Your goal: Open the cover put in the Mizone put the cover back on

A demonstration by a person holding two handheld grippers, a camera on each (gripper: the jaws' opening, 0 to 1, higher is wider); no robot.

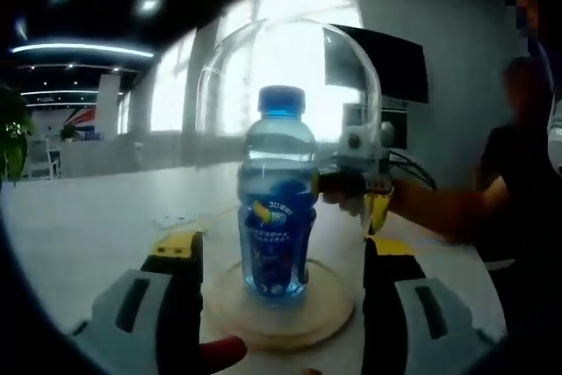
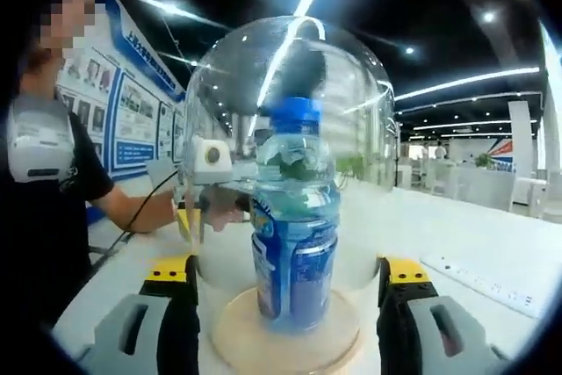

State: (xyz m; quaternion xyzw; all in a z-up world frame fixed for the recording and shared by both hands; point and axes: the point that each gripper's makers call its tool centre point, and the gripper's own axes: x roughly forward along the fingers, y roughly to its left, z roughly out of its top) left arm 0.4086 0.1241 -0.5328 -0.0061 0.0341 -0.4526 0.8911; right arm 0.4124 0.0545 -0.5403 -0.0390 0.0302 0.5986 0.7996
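A blue Mizone bottle [image 1: 277,208] [image 2: 294,234] with a blue cap stands upright on a round wooden base [image 1: 325,313] [image 2: 237,340]. A clear glass dome [image 1: 290,50] [image 2: 351,129] is over the bottle, its rim hovering just above the base. My right gripper [image 2: 288,265] has a jaw pressed on each side of the dome's lower wall; in the left gripper view the right gripper [image 1: 364,191] sits at the dome's right edge in a hand. My left gripper [image 1: 279,248] stands wide open on either side of the base, touching nothing; in the right gripper view it [image 2: 202,195] is left of the dome.
The base rests on a long white table [image 1: 88,226]. A person in a black shirt [image 1: 518,182] [image 2: 44,173] stands close beside it. A white power strip [image 2: 483,283] lies on the table, and a dark monitor [image 1: 386,63] hangs behind the dome.
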